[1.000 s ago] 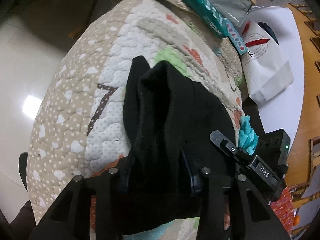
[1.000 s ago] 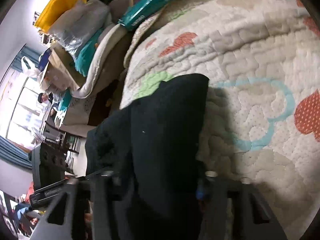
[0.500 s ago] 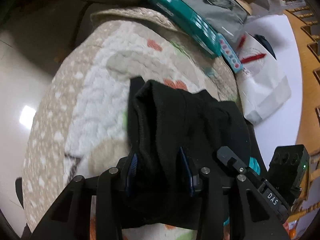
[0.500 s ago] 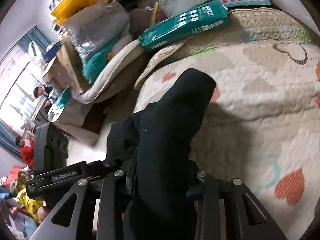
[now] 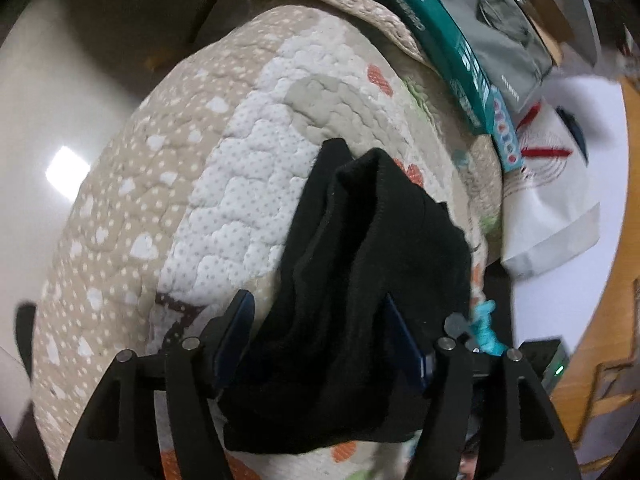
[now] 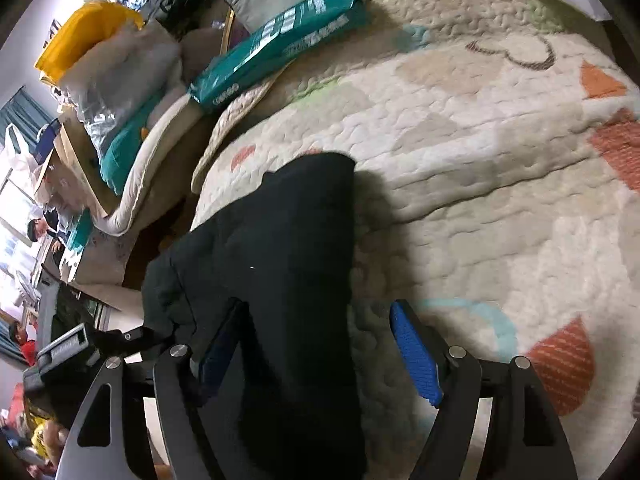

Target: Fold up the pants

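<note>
Both grippers stood released, jaws spread: the left gripper (image 5: 316, 336) and right gripper (image 6: 316, 352) each straddled the black pants (image 5: 360, 280), gripping nothing. Pants lay bunched on the quilted mat (image 5: 240, 184), near its edge beside a teal box (image 6: 276, 52).

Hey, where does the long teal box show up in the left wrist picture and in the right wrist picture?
Left wrist view: the teal box runs diagonally along the upper right, at the far edge of the quilted mat.
Right wrist view: the same box lies upper centre-left, again on the mat's far edge.
Shared landmark: the black pants, bottom centre in both, between each gripper's fingers.
</note>
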Demonstrator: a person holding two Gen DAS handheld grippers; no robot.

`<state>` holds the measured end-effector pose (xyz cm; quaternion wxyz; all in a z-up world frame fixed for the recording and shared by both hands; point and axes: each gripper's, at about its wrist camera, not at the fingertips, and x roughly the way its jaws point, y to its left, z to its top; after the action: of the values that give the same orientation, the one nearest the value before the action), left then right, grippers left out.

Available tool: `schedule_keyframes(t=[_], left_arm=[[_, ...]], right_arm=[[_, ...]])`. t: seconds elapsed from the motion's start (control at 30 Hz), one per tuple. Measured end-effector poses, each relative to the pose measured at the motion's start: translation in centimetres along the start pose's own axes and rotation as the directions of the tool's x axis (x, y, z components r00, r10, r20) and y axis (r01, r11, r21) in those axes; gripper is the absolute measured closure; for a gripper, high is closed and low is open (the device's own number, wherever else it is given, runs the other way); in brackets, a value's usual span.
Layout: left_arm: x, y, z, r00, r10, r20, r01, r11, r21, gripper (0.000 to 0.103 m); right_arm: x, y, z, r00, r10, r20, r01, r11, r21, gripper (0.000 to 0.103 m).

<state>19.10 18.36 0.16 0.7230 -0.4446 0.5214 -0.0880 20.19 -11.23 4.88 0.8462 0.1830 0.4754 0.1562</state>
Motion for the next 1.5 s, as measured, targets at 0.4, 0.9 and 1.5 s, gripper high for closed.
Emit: schedule_keyframes(t=[0.4,0.9,1.5], left_arm=[[-4.6,1.7,-1.8,0.996,-0.063,0.056,0.065,0.997,-0.034,0.037],[-8.8,1.1,-13.0,0.901,0.23,0.367,-0.342,0.898,0.277,0.036],[-14.2,4.0,-21.0,0.663,0.456,0.594,-0.645,0.751,0.144,0.036]], right_arm=[[-6.8,-1.5,-4.2,0.993,-0.115,0.039,0.119,0.989,-0.092,0.022],[-13.8,-2.9,-10.3,0.989,-0.094,0.115,0.102,0.993,-0.066,0.021],[-15.9,0.6,-15.0,0.988,-0.008,0.154,0.026,0.993,-0.116,0.019]])
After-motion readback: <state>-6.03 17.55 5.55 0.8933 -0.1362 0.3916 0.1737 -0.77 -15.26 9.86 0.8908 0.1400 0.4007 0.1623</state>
